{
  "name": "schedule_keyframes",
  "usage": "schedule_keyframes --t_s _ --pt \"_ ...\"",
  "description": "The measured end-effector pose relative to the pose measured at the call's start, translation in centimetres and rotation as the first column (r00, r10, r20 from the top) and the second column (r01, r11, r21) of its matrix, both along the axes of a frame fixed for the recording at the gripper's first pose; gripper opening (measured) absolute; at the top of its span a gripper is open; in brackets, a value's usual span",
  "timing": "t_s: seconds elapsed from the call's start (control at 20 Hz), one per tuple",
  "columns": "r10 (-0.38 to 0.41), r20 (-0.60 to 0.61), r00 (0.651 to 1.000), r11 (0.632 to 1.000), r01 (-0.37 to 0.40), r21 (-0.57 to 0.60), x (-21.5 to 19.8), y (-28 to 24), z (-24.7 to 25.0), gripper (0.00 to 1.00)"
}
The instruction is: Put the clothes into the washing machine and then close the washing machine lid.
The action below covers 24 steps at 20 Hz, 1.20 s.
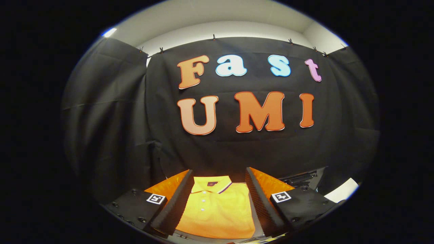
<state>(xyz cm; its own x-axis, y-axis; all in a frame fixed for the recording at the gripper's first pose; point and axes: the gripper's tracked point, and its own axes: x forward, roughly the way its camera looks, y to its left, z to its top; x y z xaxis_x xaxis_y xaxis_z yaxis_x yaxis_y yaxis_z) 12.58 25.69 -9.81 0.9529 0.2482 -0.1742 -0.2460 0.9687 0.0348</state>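
A folded yellow polo shirt (217, 210) with a buttoned collar lies flat on a pale surface, seen between my two fingers. My gripper (218, 176) is open, its fingers spread wide on either side of the shirt and hovering above it, touching nothing. The shirt's collar points away from me, toward the booth wall.
Black cloth walls close the booth ahead and on both sides. A dark piece of equipment (300, 178) sits just beyond the right finger, and a white edge (342, 191) shows further right of it.
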Motion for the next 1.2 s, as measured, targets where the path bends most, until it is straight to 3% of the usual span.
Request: schedule_keyframes --t_s 0.2,0.45,0.7,1.0,1.05,1.2 --pt "0.018 -0.108 0.994 1.000 -0.017 0.007 2.8 3.3 -4.8 0.98" --pt "-0.012 -0.230 0.973 1.000 0.013 0.005 6.1 5.4 -10.2 0.98" --pt "-0.053 -0.390 0.919 0.997 0.025 -0.077 7.6 5.8 -16.6 0.98" --pt "-0.122 -0.497 0.859 0.991 0.073 -0.116 7.8 5.4 -19.9 0.98" --pt "-0.132 -0.487 0.863 0.989 0.078 -0.129 8.1 5.6 -19.7 0.98" --pt "-0.137 -0.514 0.847 0.982 0.048 -0.183 7.8 5.6 -19.6 0.99"
